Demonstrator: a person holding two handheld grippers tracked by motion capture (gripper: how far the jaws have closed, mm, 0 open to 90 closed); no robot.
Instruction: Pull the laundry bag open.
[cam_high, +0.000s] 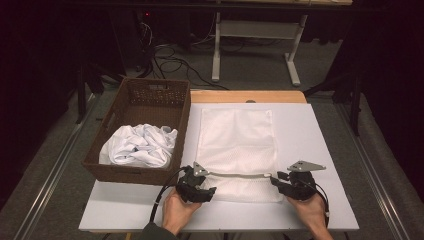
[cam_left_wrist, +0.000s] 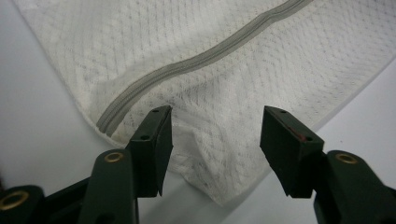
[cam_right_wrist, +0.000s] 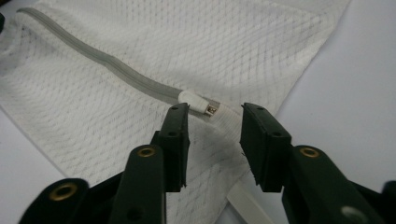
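The mesh bag (cam_high: 236, 150) lies flat on the white table (cam_high: 320, 150), its zipper end toward me, and both my grippers sit at that near edge. My left gripper (cam_high: 206, 190) is at the bag's near left corner, at about seven o'clock from the bag's middle. In the left gripper view its jaws stand apart with the corner of the mesh (cam_left_wrist: 210, 140) lying between them, and the pads are not pressing on it. My right gripper (cam_high: 276, 182) is at the near right corner, at about five o'clock from the bag's middle. In the right gripper view its jaws are also parted, one on each side of the zipper's end, where the small metal zipper pull (cam_right_wrist: 211, 109) sits just beyond the tips; nothing is pinched. The grey zipper (cam_high: 239, 175) runs straight across the bag from one gripper to the other. My left hand (cam_high: 176, 212) and right hand (cam_high: 312, 212) rest on the table behind the grippers. Farther out, at ten o'clock from the bag, a brown wicker basket (cam_high: 155, 95) stands just beside the bag's left edge, with a heap of crumpled white cloth (cam_high: 140, 145) in its near end.
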